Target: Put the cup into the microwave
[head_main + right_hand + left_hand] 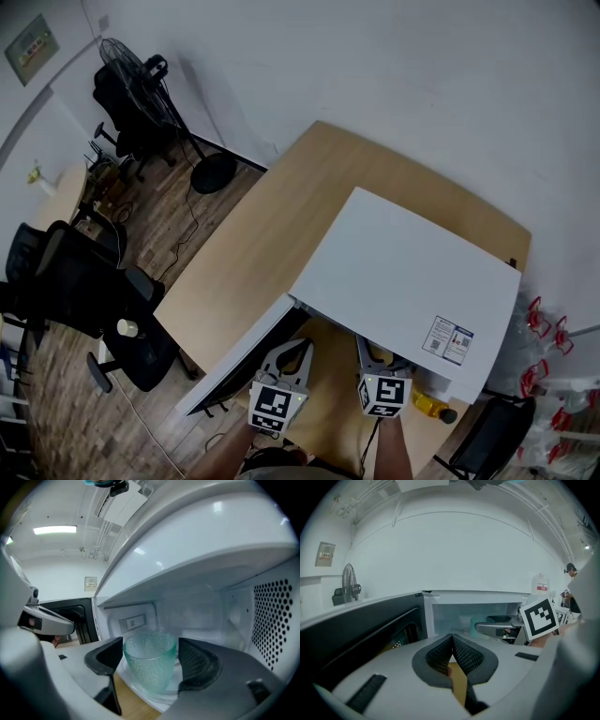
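Greenish cup (149,667) between hand-held gripper (150,653) jaws

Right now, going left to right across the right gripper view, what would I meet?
The left gripper → cup, flanked by the jaws of the right gripper → perforated microwave wall.

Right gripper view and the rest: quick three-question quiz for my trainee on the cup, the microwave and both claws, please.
1. True or false: the door of the microwave stands open.
2. What stands between the jaws of the right claw? A a spoon; B a green glass cup; C nothing.
3. Fill in: the jaws of the left claw are ____.
Key: 1 true; 2 B; 3 together.
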Tool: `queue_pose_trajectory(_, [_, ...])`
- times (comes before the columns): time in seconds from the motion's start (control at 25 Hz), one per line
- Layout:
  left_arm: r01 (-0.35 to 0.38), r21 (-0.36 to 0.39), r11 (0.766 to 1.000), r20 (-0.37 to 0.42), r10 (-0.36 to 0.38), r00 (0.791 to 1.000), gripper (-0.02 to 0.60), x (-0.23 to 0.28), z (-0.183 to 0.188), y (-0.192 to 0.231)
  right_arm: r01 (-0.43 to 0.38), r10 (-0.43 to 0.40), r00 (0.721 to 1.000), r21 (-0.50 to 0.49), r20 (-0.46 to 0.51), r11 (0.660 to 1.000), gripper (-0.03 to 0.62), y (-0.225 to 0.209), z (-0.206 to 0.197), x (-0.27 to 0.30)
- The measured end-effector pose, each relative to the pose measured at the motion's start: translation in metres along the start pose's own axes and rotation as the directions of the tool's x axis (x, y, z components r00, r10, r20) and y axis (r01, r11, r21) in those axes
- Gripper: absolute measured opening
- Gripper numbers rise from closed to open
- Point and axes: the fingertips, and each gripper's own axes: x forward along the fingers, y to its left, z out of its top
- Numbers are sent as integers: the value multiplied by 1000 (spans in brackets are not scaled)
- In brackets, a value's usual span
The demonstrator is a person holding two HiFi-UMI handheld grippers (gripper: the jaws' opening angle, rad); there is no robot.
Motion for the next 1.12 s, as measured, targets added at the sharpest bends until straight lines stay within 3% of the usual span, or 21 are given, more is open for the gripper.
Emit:
queue_pose_trajectory(0.84, [18, 43, 999, 128, -23, 991, 23, -62, 40, -26, 27, -25, 998, -26, 61, 999, 349, 23, 39, -76])
queue_pose_trajectory(1.12, [21, 59, 998, 180, -32, 983, 23, -100, 51, -37, 70, -64, 993, -62, 103, 996, 254, 35, 56, -124])
